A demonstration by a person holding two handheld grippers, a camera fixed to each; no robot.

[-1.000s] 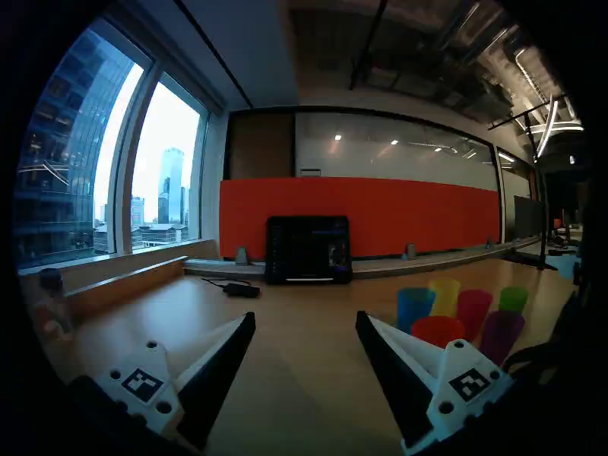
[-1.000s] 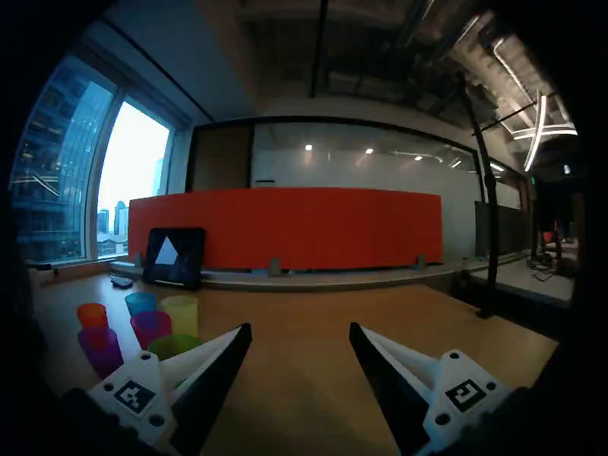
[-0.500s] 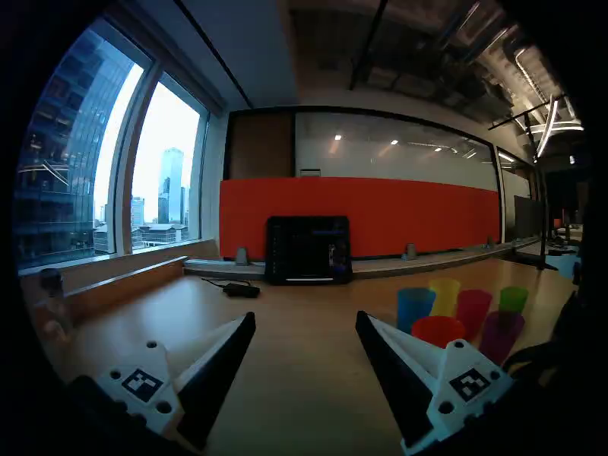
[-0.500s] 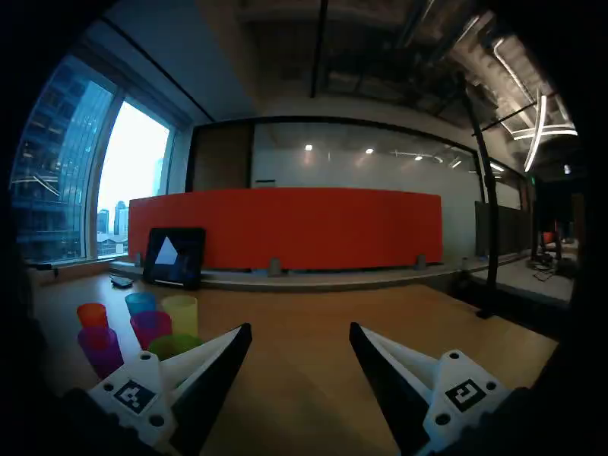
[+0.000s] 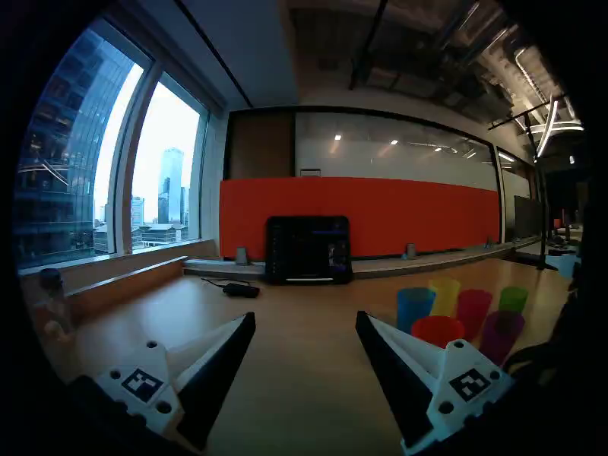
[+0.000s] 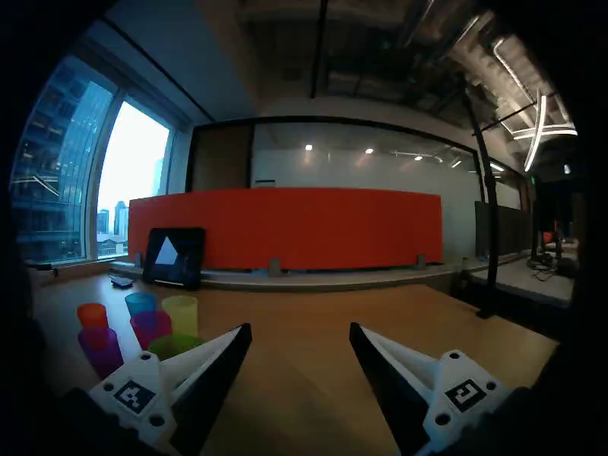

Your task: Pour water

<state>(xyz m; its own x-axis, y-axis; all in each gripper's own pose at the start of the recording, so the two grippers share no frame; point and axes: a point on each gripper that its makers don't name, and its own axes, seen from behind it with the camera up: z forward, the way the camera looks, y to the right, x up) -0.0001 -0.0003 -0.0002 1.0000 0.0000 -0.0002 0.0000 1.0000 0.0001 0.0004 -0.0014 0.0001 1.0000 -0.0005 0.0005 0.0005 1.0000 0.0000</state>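
Pouring not started: I hold left gripper (image 5: pixel 304 317) and right gripper (image 6: pixel 299 327) spread, empty, over table (image 5: pixel 304 395); coloured cups (image 5: pixel 473 308) untouched, no water vessel picked.

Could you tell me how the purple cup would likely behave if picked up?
The purple cup looks like translucent plastic, so probably light and slightly squeezable. Tapering toward its base and standing close to the magenta cup, it might tip or bump that when nudged.

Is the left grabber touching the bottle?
Apart. The left gripper view shows bare table between the open left gripper and the bottle by the window.
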